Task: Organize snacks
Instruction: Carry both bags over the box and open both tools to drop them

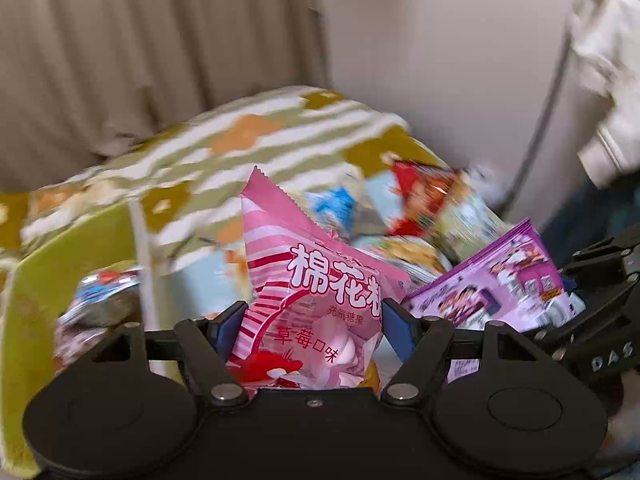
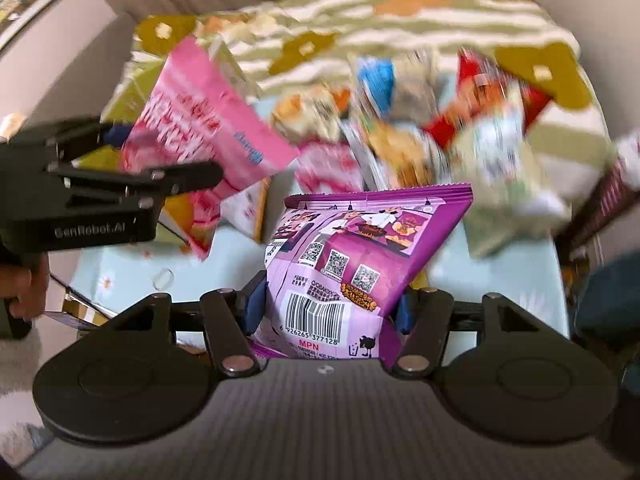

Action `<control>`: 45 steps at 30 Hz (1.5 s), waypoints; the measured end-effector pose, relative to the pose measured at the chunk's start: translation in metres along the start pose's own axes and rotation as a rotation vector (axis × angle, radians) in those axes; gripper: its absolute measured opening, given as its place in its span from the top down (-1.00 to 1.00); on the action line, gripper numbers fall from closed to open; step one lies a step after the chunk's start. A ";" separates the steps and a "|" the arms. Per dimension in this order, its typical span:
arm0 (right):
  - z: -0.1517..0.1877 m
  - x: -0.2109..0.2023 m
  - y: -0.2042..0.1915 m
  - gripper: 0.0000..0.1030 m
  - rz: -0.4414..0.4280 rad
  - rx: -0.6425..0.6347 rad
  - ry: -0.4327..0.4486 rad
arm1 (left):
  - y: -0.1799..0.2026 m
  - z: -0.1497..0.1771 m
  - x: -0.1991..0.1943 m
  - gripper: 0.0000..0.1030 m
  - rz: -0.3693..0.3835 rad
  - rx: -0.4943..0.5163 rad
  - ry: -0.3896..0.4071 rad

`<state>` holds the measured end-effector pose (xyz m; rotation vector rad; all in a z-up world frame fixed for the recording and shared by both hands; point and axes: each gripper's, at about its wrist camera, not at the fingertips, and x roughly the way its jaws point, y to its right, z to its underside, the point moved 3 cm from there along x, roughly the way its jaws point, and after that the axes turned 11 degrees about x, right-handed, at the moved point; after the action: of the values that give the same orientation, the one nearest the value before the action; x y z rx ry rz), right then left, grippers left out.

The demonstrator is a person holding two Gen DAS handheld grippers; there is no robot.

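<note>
My left gripper (image 1: 308, 326) is shut on a pink striped marshmallow bag (image 1: 308, 280) and holds it upright above the table. The same bag (image 2: 200, 120) and the left gripper (image 2: 168, 160) show at the left of the right wrist view. My right gripper (image 2: 326, 306) is shut on a purple snack bag (image 2: 360, 248), barcode side facing me. That purple bag (image 1: 500, 288) and the right gripper (image 1: 592, 280) show at the right of the left wrist view. A blurred pile of snack packets (image 2: 420, 120) lies on the table beyond both bags.
A light blue table (image 2: 120, 264) carries the pile. Behind it is a bed with a green, white and orange patterned blanket (image 1: 240, 136). A green box (image 1: 60, 260) stands at the left. Curtains and a wall are behind.
</note>
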<state>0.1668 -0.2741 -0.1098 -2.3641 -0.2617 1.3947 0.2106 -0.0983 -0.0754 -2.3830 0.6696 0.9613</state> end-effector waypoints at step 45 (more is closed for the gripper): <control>-0.071 0.131 -0.260 -0.47 0.004 -0.162 0.087 | -0.247 0.148 -0.020 -1.00 -0.197 -0.475 -0.092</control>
<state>0.3010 -0.0087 -0.0766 -2.5499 -0.3578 1.3127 0.2721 0.1828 -0.0942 -2.7202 0.1736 1.2410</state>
